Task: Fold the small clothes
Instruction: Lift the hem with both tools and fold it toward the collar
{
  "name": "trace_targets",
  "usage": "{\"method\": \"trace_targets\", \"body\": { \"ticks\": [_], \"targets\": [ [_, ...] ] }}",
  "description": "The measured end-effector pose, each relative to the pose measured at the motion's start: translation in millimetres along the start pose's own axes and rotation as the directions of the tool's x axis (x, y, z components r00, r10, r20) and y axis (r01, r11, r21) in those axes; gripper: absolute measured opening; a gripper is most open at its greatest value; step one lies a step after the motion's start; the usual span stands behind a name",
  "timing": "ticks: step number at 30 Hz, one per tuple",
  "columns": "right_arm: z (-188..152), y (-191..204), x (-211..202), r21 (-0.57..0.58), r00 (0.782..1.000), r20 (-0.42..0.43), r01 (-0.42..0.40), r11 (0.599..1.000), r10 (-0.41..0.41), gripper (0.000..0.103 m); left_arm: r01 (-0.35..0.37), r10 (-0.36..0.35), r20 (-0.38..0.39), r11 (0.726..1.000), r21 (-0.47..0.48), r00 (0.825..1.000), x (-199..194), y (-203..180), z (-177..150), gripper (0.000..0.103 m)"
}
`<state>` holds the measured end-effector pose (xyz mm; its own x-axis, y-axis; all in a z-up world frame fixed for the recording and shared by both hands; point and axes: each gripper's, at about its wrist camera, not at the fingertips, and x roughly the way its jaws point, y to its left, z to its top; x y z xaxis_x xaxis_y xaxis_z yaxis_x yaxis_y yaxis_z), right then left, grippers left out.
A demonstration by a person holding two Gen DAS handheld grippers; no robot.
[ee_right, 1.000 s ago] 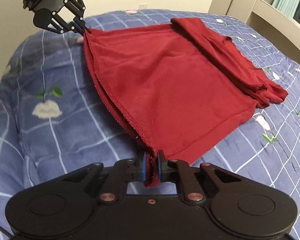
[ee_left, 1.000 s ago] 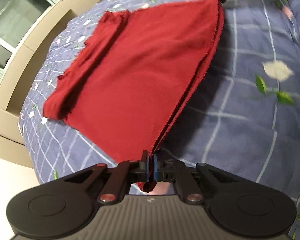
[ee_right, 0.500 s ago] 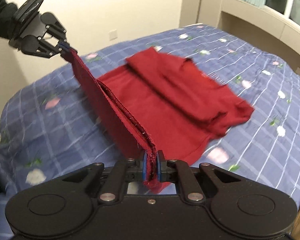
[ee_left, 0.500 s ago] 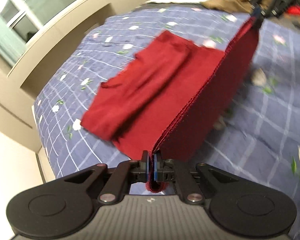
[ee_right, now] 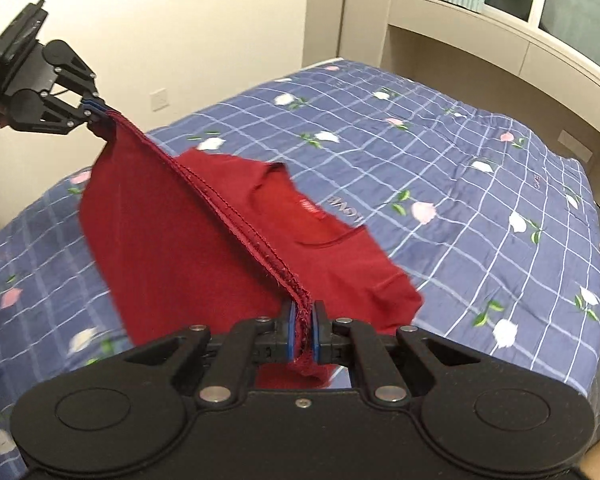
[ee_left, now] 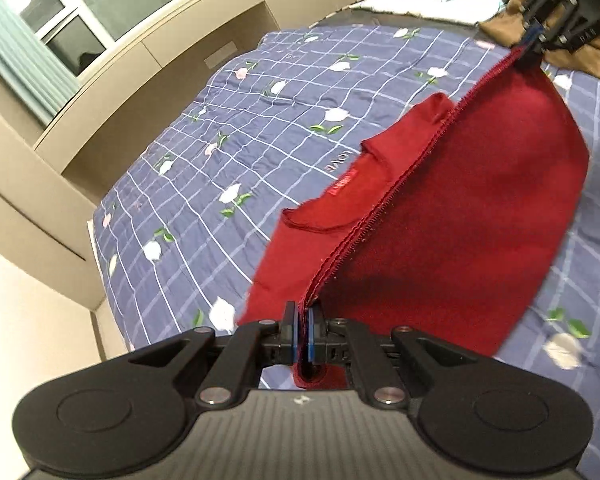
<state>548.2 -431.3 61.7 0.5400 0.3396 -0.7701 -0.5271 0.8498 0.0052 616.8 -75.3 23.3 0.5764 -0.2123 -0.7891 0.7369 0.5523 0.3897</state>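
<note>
In the left wrist view, a window with a teal curtain [ee_left: 24,60] fills the upper left corner above a beige built-in ledge [ee_left: 148,76]. Below it spreads the bed under a blue checked bedspread [ee_left: 228,132] printed with small flowers. At the lower middle of the frame the left tongs [ee_left: 303,334] are clamped tight on one corner of the hem of a dark red T-shirt [ee_left: 460,240], with a small loop of cloth poking out behind the blue pads. The stitched hem runs taut from there up to the upper right corner, where the right tongs [ee_left: 534,42] pinch its other end. The lifted cloth hangs from the hem as a sheet, while the neckline with its red label [ee_left: 343,186] lies flat on the bedspread left of the hem. Brown fabric [ee_left: 580,56] lies at the upper right edge, behind the right tongs. In the right wrist view the left tongs [ee_right: 96,110] appear at the upper left, closed on the hem end before a cream wall [ee_right: 180,20]. The hem slopes down to the lower middle, where the right tongs [ee_right: 303,330] are closed on the bunched layers. The shirt's collar [ee_right: 292,192] rests on the bedspread to the right, with the window ledge [ee_right: 480,28] at the upper right.
</note>
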Motion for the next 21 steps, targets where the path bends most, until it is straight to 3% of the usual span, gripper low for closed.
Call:
{"method": "trace_targets", "body": {
  "ticks": [10,16,21],
  "targets": [
    [31.8,-49.7,63.1,0.03,0.999,-0.044,0.024,0.999,-0.022,0.007,0.006,-0.01,-0.048,0.997,-0.079,0.999,63.4,46.4,30.7,0.003],
    [38.5,-68.5,102.2,0.051,0.996,-0.086,0.043,0.998,-0.038,0.008,-0.017,0.007,-0.121,0.996,-0.085,0.993,109.5,51.7,45.5,0.003],
    [41.8,-81.9,127.0,0.064,0.993,-0.106,0.053,0.997,-0.046,0.007,-0.031,0.006,-0.158,0.988,-0.152,0.987,137.7,58.6,50.6,0.003]
  ]
}}
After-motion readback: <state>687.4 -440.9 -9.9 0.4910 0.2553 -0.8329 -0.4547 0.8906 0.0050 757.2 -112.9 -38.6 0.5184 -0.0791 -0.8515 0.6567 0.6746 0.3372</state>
